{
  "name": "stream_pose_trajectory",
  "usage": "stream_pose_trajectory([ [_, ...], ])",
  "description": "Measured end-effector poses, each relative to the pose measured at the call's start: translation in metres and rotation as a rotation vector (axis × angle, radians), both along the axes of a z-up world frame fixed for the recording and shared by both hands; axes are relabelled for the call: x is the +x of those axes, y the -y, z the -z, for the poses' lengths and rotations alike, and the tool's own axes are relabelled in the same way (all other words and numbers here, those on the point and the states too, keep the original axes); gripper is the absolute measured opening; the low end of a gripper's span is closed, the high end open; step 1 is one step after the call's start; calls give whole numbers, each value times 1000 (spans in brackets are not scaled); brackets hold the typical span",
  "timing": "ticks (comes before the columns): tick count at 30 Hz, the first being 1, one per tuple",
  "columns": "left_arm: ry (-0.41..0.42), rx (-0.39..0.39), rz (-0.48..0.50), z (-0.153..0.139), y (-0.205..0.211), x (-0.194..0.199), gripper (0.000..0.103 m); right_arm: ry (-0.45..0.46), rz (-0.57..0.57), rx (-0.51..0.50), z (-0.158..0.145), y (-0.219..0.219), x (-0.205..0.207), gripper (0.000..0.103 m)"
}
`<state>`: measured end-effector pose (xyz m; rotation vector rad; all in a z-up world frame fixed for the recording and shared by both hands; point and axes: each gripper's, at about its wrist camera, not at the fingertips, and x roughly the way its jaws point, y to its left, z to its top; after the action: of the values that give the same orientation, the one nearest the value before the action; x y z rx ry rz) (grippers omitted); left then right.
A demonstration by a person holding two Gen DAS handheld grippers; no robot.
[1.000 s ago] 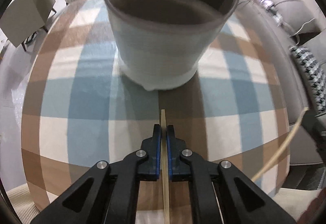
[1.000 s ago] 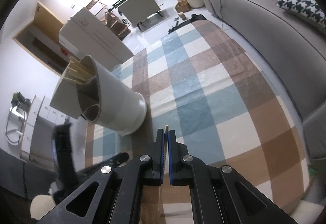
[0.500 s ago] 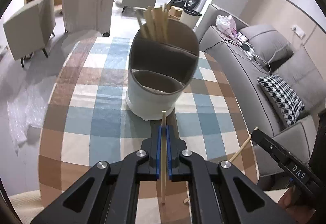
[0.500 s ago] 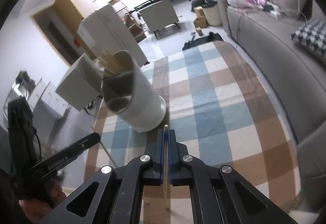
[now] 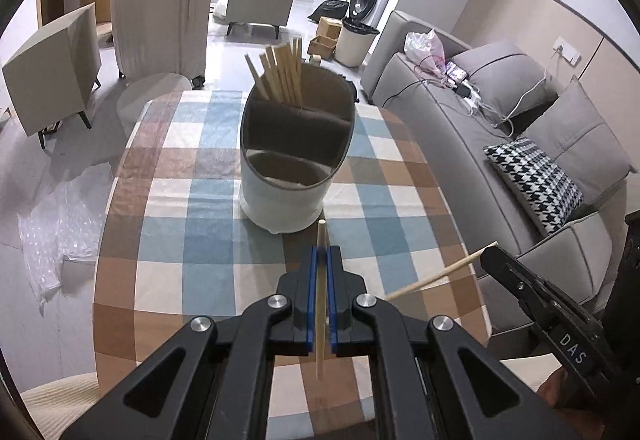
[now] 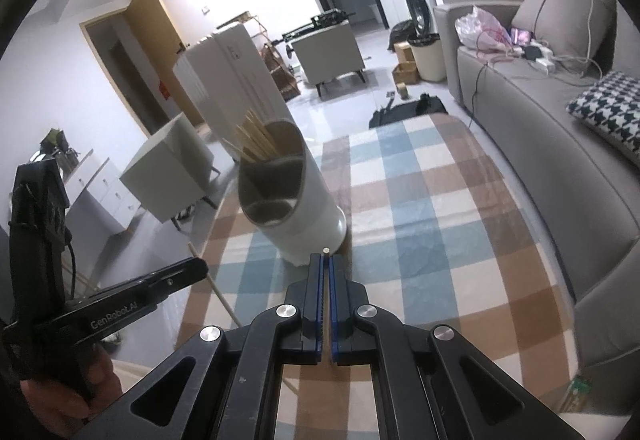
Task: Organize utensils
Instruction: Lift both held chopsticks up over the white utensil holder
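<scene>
A white utensil holder (image 5: pixel 288 168) with grey-lined compartments stands on the checked tablecloth (image 5: pixel 192 232). Several wooden chopsticks (image 5: pixel 280 70) stand in its far compartment; the near compartments look empty. My left gripper (image 5: pixel 321 260) is shut on a wooden chopstick (image 5: pixel 320 304), held above the table in front of the holder. My right gripper (image 6: pixel 327 268) is shut on another chopstick (image 6: pixel 326 250). The right gripper's chopstick also shows in the left wrist view (image 5: pixel 440 272). The holder (image 6: pixel 288 200) sits ahead and left in the right wrist view, with the left gripper (image 6: pixel 132 300) and its chopstick (image 6: pixel 216 290) at lower left.
A grey sofa (image 5: pixel 480 128) with a houndstooth cushion (image 5: pixel 536 176) runs along the table's right side. Bubble wrap (image 5: pixel 52 224) lies on the floor to the left. A white suitcase (image 5: pixel 164 4) and armchairs stand beyond the table.
Both grippers have lifted up and drawn back from the holder, each still holding its chopstick. The holder now looks smaller and farther away.
</scene>
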<state>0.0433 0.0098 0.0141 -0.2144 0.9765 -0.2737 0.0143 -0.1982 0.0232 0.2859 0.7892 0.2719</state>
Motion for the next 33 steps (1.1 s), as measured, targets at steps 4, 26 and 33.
stream_pose_trajectory([
  [4,28,7,12,-13,1,-3,0,38,-16,-17,-12,-4,-2,1],
  [26,203,-33,-51,-110,-15,55,0,162,-58,21,-96,-2,40,1],
  [33,250,-68,-63,-127,-19,88,0,213,-82,21,-136,-6,77,1],
])
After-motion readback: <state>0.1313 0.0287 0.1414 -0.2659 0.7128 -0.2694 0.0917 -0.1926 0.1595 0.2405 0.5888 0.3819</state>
